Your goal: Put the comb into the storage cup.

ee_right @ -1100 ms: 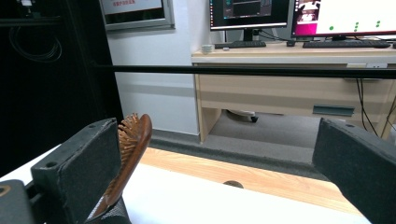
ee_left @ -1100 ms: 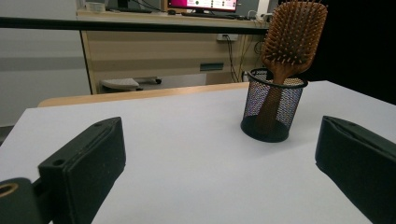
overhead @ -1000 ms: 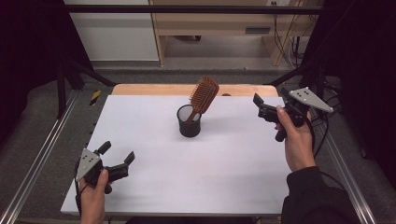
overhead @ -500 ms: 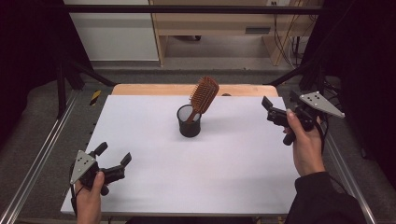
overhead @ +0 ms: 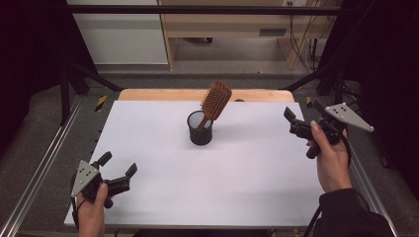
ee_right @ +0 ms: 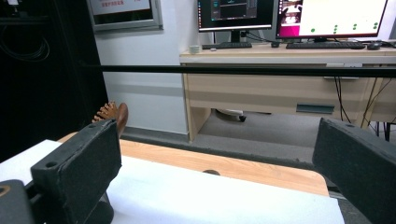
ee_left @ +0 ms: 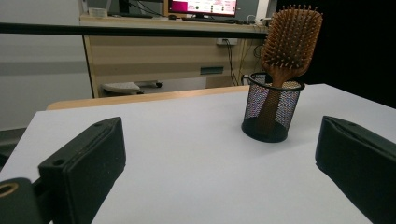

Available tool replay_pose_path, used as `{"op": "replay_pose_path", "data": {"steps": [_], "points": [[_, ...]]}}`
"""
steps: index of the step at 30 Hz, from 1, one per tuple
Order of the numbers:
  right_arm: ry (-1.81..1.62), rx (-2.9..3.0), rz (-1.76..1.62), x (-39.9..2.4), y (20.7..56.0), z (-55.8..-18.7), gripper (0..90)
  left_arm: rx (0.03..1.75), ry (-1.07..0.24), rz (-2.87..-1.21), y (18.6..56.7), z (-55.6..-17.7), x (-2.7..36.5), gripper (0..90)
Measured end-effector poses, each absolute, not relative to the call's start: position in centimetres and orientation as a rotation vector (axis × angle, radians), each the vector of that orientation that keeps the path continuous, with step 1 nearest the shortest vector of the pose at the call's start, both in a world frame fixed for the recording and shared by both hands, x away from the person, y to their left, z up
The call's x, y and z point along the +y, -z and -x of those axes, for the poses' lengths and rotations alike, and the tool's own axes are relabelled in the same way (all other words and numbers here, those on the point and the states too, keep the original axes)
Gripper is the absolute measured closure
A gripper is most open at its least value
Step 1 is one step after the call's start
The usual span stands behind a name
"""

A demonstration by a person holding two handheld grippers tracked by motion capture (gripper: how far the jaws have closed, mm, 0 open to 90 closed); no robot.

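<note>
The left gripper (overhead: 118, 169) hovered over the near left corner of the white table (overhead: 257, 173), its black jaws spread wide and holding nothing. A brown wooden paddle hairbrush (overhead: 215, 102) stood handle-down, leaning right, in a black wire-mesh cup (overhead: 200, 132) at the table's middle. The right gripper (overhead: 291, 120), jaws likewise wide apart and empty, hung at the right edge.

You face a white counter (overhead: 247, 173) with a light wooden edge (overhead: 163, 95) at its far side. Beyond it lies grey floor (overhead: 237, 66), then a pale wooden desk (ee_right: 280, 88) carrying lit monitors (ee_right: 236, 14) and keyboards (ee_right: 322, 45). A white wall panel (overhead: 118, 39) stands to its left. Black curtains (overhead: 24, 59) close in both sides, and a black bar (ee_right: 233, 70) crosses overhead.
</note>
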State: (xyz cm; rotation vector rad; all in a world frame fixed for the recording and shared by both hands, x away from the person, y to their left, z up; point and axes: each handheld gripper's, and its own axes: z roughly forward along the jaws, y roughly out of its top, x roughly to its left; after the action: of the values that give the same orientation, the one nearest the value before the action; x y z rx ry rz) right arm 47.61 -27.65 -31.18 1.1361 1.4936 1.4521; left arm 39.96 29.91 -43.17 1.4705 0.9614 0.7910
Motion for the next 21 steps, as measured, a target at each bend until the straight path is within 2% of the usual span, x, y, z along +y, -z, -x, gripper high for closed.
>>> {"op": "replay_pose_path", "data": {"steps": [21], "points": [[-1.457,1.487,-1.181,-29.2,33.3,-46.1,1.5,0.956,-0.785,-1.482,43.3,-40.0,29.9,2.2]]}}
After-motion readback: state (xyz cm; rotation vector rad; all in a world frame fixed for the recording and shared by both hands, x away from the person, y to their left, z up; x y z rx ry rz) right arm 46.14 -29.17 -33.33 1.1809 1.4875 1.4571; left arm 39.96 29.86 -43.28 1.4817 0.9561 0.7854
